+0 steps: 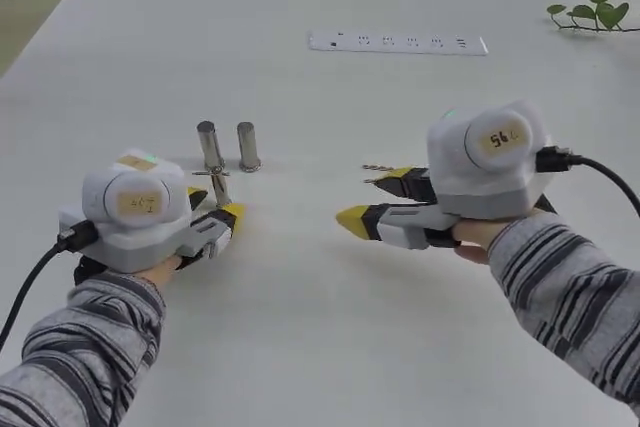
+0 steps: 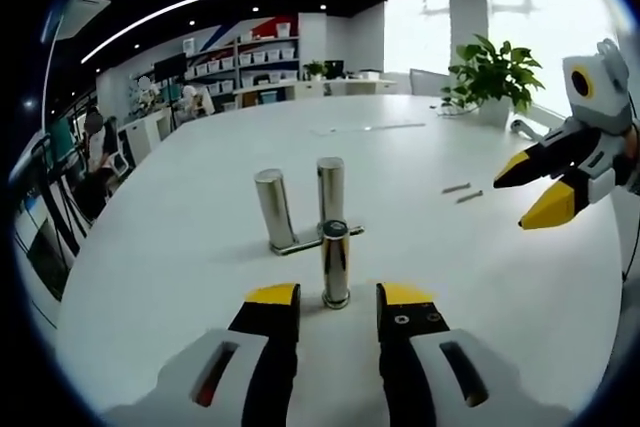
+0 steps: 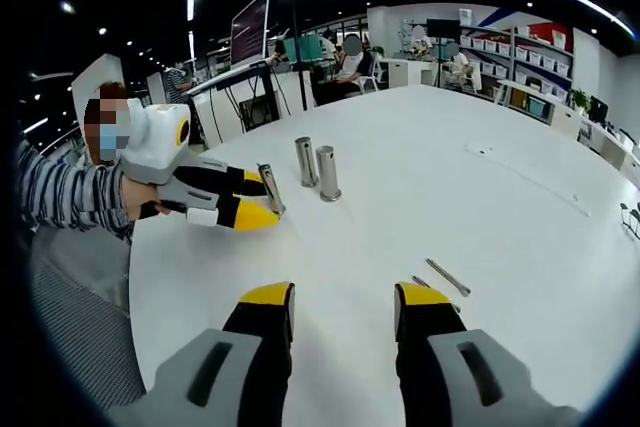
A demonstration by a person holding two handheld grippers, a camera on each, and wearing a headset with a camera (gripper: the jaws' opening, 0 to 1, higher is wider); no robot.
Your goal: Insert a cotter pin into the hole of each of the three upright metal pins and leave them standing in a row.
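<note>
Standing just ahead of left gripper (image 2: 338, 309), jaws spread and empty, nearest of three pins (image 2: 335, 262), two cotter pins (image 3: 447, 276) lying by right gripper (image 3: 344, 299), likewise spread, empty.

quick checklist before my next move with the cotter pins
1. All three pins upright: ok; front pin, back two pins.
2. Loose cotter pins on the table: ok.
3. Right gripper holding one: not ok, open and empty.
4. Left gripper steadying the front pin: not ok, jaws open either side of it.
5. Front pin's hole free: cannot tell.
6. Pins in a row: not ok, front pin stands ahead of the pair.
</note>
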